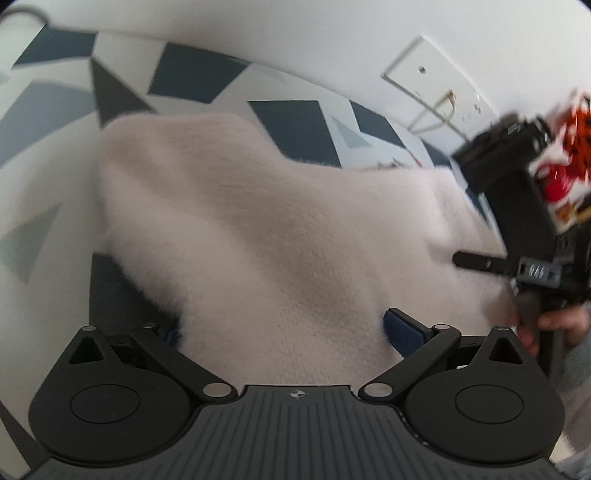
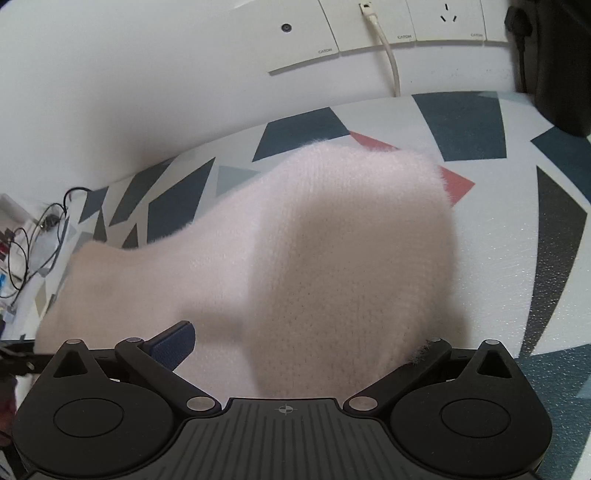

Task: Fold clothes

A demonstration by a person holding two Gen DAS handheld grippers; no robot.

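Note:
A fluffy pale pink sweater [image 1: 280, 229] lies on the patterned table and fills the middle of both views. My left gripper [image 1: 284, 332] is open, its blue pads [image 1: 404, 332] wide apart with sweater fabric bunched between them up to the body. My right gripper [image 2: 295, 347] is also open over the sweater [image 2: 314, 258]; its left pad [image 2: 173, 347] shows and fabric hides the right one. In the left wrist view the right gripper [image 1: 517, 266] appears at the right edge, held by a hand [image 1: 554, 325], one black finger [image 1: 476, 262] over the sweater's edge.
The table top [image 2: 517, 240] is white with dark blue, grey and red shapes. A white wall with socket plates [image 2: 369, 33] and a white cable [image 2: 391, 62] runs behind it. Loose wires [image 2: 33, 236] lie at the left. A dark object [image 2: 561, 66] stands at the back right.

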